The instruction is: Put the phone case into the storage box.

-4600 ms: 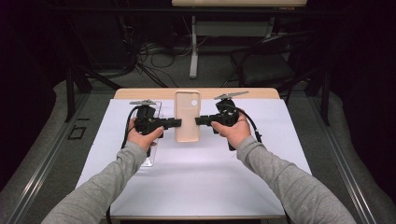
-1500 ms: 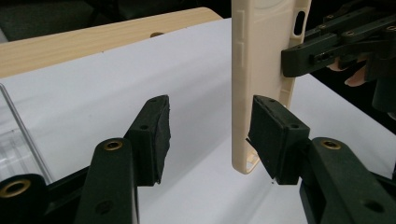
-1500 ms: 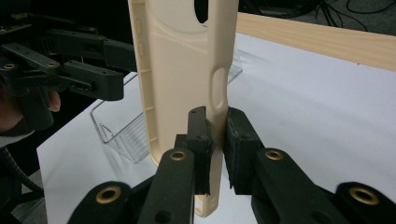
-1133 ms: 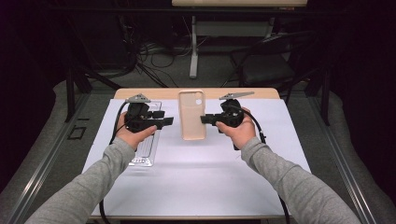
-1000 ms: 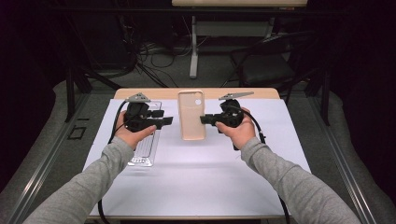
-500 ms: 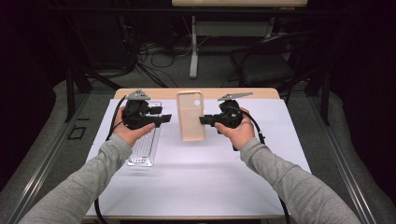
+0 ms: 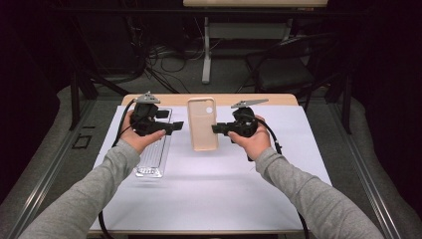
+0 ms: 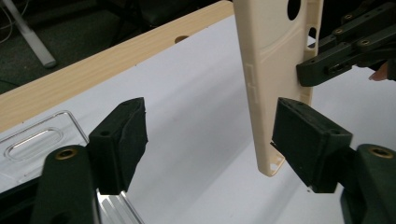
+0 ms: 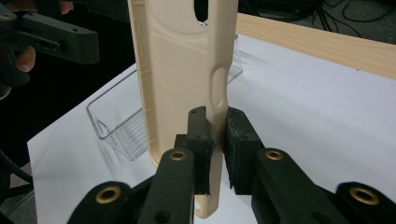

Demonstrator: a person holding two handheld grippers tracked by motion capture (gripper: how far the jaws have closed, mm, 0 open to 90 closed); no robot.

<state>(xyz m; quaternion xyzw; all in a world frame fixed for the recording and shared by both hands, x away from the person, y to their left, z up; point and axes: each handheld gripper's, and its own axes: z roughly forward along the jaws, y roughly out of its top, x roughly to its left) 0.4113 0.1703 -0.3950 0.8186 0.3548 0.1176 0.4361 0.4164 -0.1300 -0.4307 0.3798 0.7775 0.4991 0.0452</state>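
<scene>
Up close, right hand-held gripper (image 9: 215, 140) pinches phone case (image 9: 187, 70) edge.

A wooden table (image 7: 278, 99) carries a white sheet (image 7: 214, 189) that covers nearly all of it, leaving a strip of bare wood along the far edge. On the sheet's left side lies a clear plastic tray (image 7: 155, 152), long side running near to far.

My right hand-held gripper (image 9: 215, 154) clamps edge of beige case (image 9: 187, 70), held upright above white bench (image 9: 317, 107). Clear tray (image 9: 121, 122) lies behind it. My left hand-held gripper (image 9: 56, 35) at upper left, clear of case.
</scene>
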